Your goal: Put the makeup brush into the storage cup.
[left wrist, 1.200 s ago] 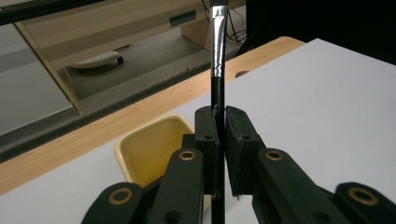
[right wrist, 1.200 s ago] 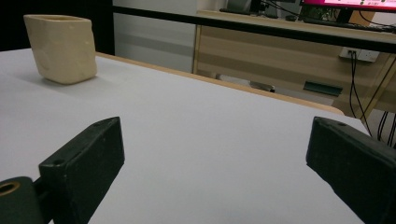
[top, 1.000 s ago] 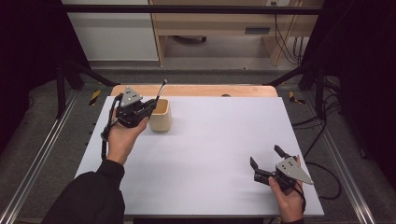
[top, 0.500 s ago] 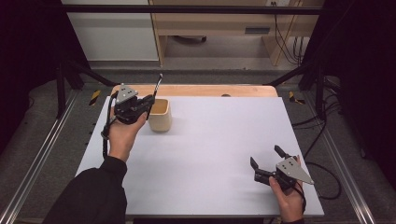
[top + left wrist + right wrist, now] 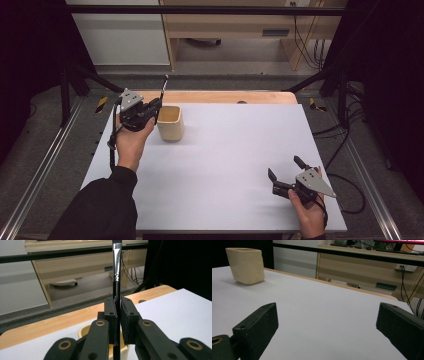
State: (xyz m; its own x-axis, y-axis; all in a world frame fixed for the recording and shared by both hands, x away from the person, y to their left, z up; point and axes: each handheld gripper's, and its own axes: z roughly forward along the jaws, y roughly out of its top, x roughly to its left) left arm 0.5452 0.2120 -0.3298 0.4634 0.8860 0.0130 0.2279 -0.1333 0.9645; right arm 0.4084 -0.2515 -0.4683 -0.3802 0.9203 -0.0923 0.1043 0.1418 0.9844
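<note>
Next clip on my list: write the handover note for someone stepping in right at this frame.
Left gripper: shut on a thin black brush, held roughly upright, its lower end over the beige cup.
Right gripper: open, holding nothing, low over the near right part of the white table.
Things: the cup stands upright at the far left of the table, just right of the left gripper.
Done: brush picked up and brought to the cup.
Left: probably lower the brush into the cup and release it; whether the tip is already inside cannot be told.
</note>
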